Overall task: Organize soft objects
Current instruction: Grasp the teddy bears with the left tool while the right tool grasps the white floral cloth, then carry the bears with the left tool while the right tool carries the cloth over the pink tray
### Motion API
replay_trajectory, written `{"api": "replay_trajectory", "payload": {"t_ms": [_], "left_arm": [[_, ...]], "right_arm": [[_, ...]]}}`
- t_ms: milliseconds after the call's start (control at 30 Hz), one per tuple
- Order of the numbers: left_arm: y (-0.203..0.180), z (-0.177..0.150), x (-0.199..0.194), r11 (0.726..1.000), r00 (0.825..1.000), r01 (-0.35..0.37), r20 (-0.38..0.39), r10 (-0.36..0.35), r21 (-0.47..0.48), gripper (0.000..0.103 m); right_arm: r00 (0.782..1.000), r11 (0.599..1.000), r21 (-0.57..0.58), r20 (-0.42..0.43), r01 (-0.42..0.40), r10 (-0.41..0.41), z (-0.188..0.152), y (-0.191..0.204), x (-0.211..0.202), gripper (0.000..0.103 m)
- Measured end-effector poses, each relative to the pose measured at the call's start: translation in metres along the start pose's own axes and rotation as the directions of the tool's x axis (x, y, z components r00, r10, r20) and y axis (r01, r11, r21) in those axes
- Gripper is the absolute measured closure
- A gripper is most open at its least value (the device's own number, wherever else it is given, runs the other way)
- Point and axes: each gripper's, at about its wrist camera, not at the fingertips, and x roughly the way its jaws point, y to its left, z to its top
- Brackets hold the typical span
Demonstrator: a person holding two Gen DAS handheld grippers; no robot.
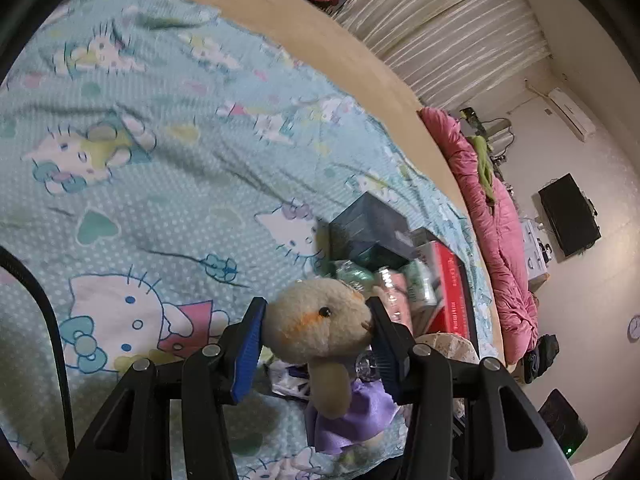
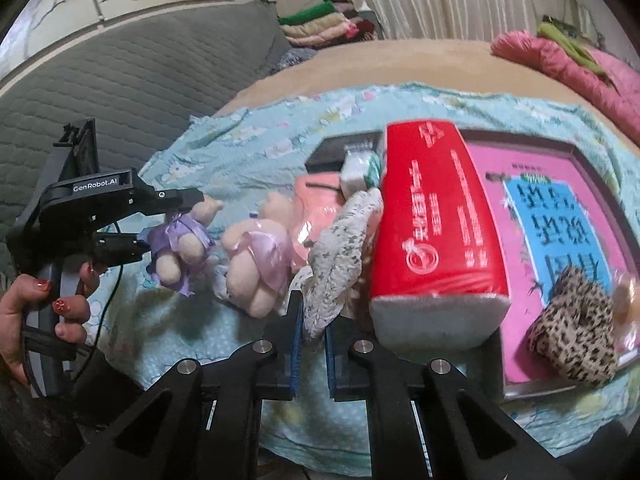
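Observation:
My left gripper (image 1: 318,320) is shut on the head of a small cream plush bear in a purple dress (image 1: 320,328) and holds it above the blue Hello Kitty blanket (image 1: 160,168). The right wrist view shows the same bear (image 2: 180,244) hanging from the left gripper (image 2: 172,220). My right gripper (image 2: 312,328) is shut on a white speckled cloth (image 2: 340,248), lifted off the blanket. A second plush bear in a pink satin dress (image 2: 256,256) lies between the two grippers. A leopard-print soft item (image 2: 572,336) rests on the pink box.
A red tissue pack (image 2: 432,216) lies against a large pink box (image 2: 560,216). A pink wrapped item (image 2: 316,204) and a small white-green pack (image 2: 356,168) sit behind the bears. A dark box (image 1: 368,228) stands on the blanket. A pink quilt (image 2: 580,72) lies at the bed's far edge.

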Motion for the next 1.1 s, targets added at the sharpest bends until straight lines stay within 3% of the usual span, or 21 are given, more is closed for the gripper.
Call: {"api": "replay_trajectory", "payload": {"t_ms": [467,667,900,1033,1100], "left_arm": [[-0.028,0.003,-0.037,0.999,0.996,0.0,0.088,-0.005,0.054,0.053],[-0.029,0.007,-0.037,0.994,0.989,-0.089,0.127,0.081,0.062,0.053],[-0.014,0.02,-0.029,0.954,0.94,-0.286,0.217,0.262,0.089,0.053],[0.007,0.021,-0.026,0.949,0.932,-0.311,0.208,0.296,0.044,0.053],[0.014,0.022,-0.034,0.959,0.94,-0.281,0.207,0.272,0.018,0.053]], "right_arm": [[0.991,0.998,-0.053,0.135,0.018,-0.01,0.018,0.003,-0.035,0.094],[0.99,0.999,-0.045,0.143,0.019,-0.013,0.019,-0.002,-0.038,0.094],[0.989,0.999,-0.043,0.145,0.017,-0.011,0.018,-0.001,-0.04,0.094],[0.99,0.999,-0.042,0.143,0.025,-0.019,0.017,-0.001,-0.04,0.094],[0.989,0.999,-0.043,0.143,0.029,-0.022,0.017,-0.001,-0.039,0.094]]}}
